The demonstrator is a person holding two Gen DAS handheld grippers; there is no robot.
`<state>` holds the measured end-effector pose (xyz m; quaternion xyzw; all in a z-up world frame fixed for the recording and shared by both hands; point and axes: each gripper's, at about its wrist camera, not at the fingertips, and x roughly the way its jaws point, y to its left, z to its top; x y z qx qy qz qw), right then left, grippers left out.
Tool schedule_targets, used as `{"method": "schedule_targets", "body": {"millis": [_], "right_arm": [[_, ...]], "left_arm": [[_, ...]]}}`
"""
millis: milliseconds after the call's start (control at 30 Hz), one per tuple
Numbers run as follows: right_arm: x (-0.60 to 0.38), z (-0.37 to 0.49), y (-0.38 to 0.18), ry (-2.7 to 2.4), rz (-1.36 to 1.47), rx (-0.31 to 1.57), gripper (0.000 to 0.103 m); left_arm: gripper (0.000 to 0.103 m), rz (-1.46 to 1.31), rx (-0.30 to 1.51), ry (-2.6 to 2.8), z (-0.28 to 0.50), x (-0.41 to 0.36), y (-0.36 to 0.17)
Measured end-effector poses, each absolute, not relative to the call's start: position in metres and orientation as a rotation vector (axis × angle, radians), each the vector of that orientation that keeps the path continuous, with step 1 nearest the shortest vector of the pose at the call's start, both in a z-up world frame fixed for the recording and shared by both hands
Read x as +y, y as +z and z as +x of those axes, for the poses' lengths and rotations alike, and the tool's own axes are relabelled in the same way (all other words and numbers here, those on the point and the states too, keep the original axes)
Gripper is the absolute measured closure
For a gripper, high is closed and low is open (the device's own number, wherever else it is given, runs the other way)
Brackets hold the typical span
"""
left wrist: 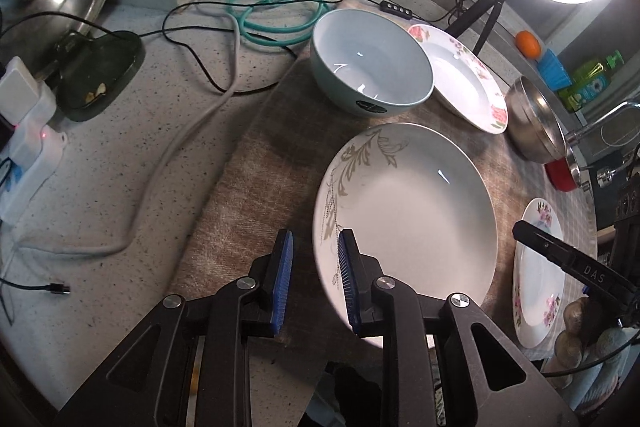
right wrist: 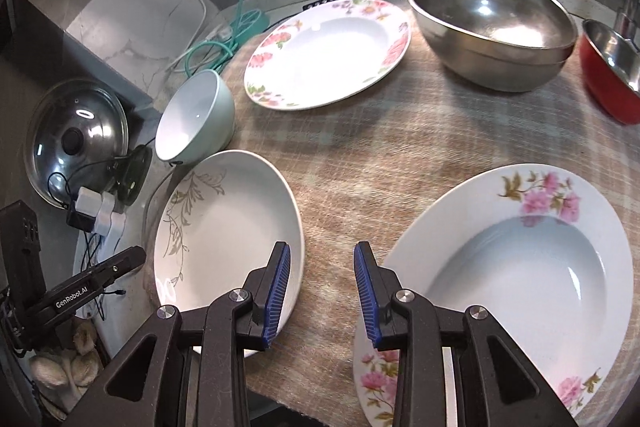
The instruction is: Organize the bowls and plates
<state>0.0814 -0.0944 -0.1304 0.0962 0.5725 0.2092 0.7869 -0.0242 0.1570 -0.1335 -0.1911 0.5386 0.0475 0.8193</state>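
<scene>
Left hand-held gripper (left wrist: pixel 316 279) fills my left wrist view, jaws narrow and empty, straddling the near-left rim of the leaf-pattern plate (left wrist: pixel 416 223); teal bowl (left wrist: pixel 372 67) sits beyond.

Right wrist view: right hand-held gripper (right wrist: pixel 322 291) narrow, empty, over the cloth (right wrist: pixel 400 131) between that plate and the pink-flower plate (right wrist: pixel 532 267), rim just right.

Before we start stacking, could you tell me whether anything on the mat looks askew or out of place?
Yes: the pale blue bowl lies tipped on its side at the mat's left edge, its opening turned sideways. The plates sit flat.
</scene>
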Motion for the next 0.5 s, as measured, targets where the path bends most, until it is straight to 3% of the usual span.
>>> {"method": "schedule_targets", "body": {"millis": [500], "right_arm": [[-0.078, 0.091, -0.152, 0.458, 0.186, 1.297, 0.073]], "left_arm": [[0.081, -0.448, 1.185, 0.071, -0.018, 0.161, -0.151]]}}
